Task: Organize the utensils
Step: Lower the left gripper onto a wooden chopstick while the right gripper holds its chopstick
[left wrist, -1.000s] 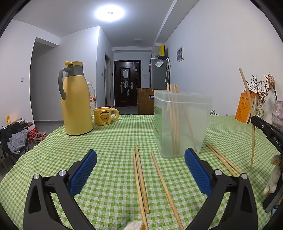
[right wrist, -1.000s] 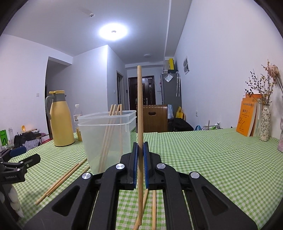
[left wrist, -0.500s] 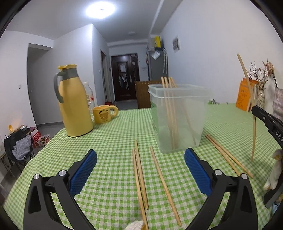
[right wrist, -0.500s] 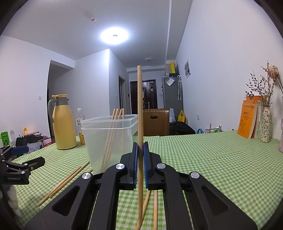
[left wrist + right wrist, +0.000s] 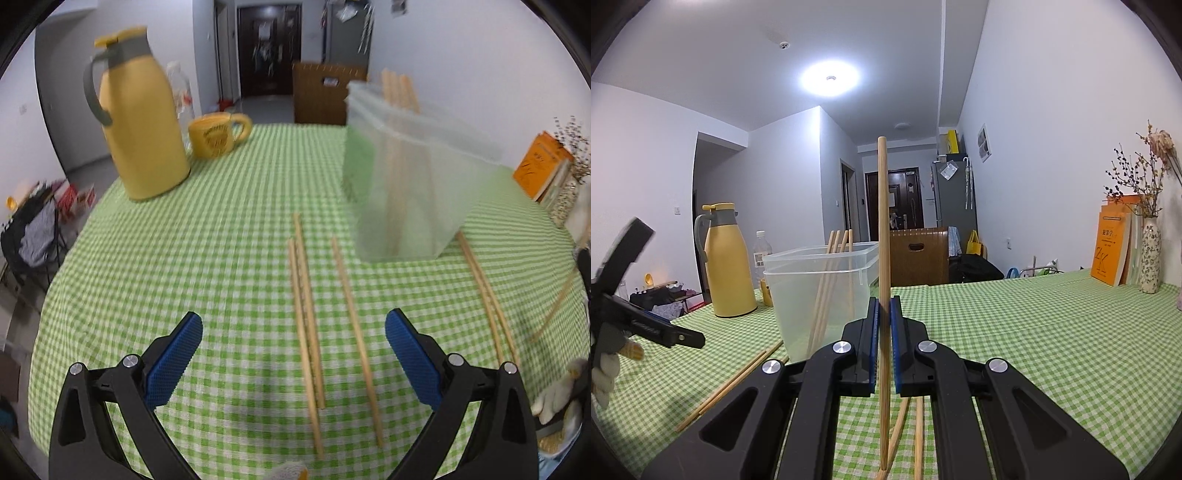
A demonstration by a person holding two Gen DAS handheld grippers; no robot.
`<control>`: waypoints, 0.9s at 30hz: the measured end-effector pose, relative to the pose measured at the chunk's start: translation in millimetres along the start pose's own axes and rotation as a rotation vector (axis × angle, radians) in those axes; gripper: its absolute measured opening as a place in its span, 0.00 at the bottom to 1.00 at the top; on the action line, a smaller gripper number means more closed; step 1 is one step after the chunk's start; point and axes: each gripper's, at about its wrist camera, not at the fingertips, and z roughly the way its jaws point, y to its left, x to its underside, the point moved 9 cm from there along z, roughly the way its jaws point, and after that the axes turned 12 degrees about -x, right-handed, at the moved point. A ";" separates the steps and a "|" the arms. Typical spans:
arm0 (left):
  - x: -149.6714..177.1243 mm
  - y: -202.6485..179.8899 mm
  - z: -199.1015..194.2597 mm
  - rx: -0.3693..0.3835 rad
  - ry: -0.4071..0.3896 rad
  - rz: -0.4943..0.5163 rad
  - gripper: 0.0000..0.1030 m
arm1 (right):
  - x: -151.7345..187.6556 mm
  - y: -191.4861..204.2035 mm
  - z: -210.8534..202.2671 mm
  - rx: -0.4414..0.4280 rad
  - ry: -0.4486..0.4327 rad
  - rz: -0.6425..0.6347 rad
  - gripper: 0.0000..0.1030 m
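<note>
Chopsticks lie loose on the green checked tablecloth (image 5: 207, 236): a pair (image 5: 306, 325) and a single stick (image 5: 354, 336) low in the middle of the left view, two more (image 5: 484, 291) at the right. The left gripper (image 5: 293, 363) hangs over them, blue jaws wide with nothing between. The right gripper (image 5: 882, 332) pinches one chopstick (image 5: 882, 221) upright at the frame's center. The clear tub (image 5: 823, 291) left of it seems to hold about four sticks, though the plastic blurs them. A yellow jug (image 5: 140, 122) and mug (image 5: 216, 134) stand upper left.
</note>
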 end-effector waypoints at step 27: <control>6.2 -7.0 101.0 -0.029 0.336 -0.017 0.33 | -0.9 -2.8 0.4 -0.047 -0.002 0.033 0.06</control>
